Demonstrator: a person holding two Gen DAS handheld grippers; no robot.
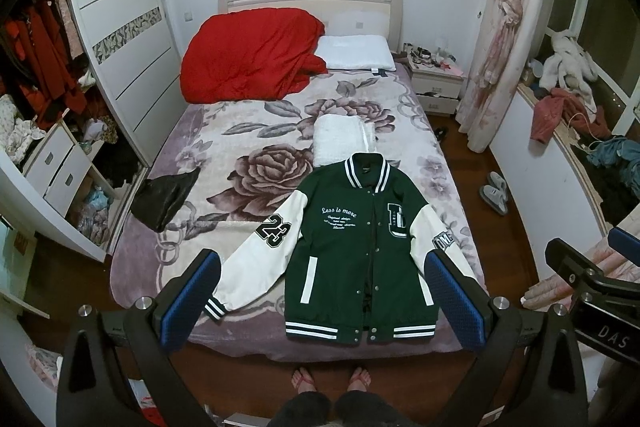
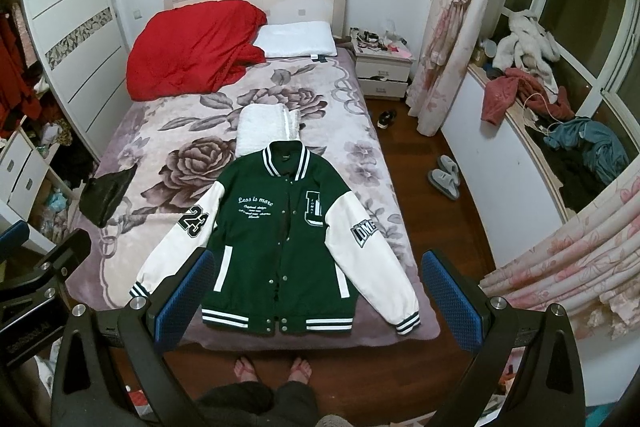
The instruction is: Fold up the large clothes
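A green varsity jacket (image 1: 360, 251) with white sleeves lies flat, front up and buttoned, at the foot of the bed (image 1: 224, 163); it also shows in the right wrist view (image 2: 280, 247). Its sleeves spread out to both sides. My left gripper (image 1: 320, 299) is open and empty, held high above the bed's foot edge. My right gripper (image 2: 316, 299) is open and empty at a similar height, and part of it shows at the right of the left wrist view (image 1: 592, 279).
A folded white garment (image 1: 344, 139) lies just beyond the jacket's collar. A black bag (image 1: 164, 195) lies at the bed's left edge. A red quilt (image 1: 248, 55) and a white pillow (image 1: 356, 53) lie at the head. The person's feet (image 1: 332, 379) stand on the wood floor. Slippers (image 1: 494, 193) lie to the right.
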